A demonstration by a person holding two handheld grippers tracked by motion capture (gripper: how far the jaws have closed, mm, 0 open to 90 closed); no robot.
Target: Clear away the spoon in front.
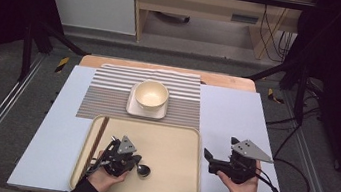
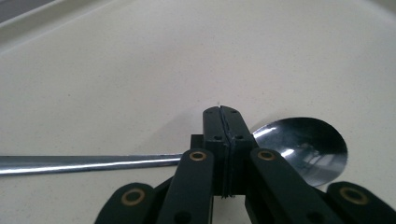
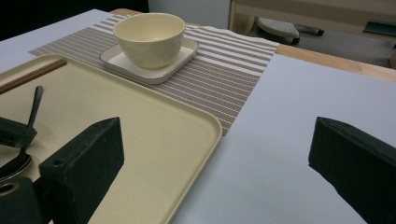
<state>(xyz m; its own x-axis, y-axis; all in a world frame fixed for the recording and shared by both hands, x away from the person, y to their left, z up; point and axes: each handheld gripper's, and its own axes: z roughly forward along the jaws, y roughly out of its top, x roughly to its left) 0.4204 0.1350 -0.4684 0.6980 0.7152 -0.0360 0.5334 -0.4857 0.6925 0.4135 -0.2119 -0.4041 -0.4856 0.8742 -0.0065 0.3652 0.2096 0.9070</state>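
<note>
A metal spoon lies at the front of the beige tray. My left gripper is shut on the spoon's neck. In the left gripper view its jaws meet over the handle, with the spoon's shiny bowl just to the right. The right gripper hovers open over the pale blue table right of the tray, nothing between its jaws. The right gripper view shows the spoon and the left gripper at far left.
A cream bowl stands on a square plate on the striped placemat behind the tray. Brown chopsticks lie along the tray's left side. Black frame posts flank the table.
</note>
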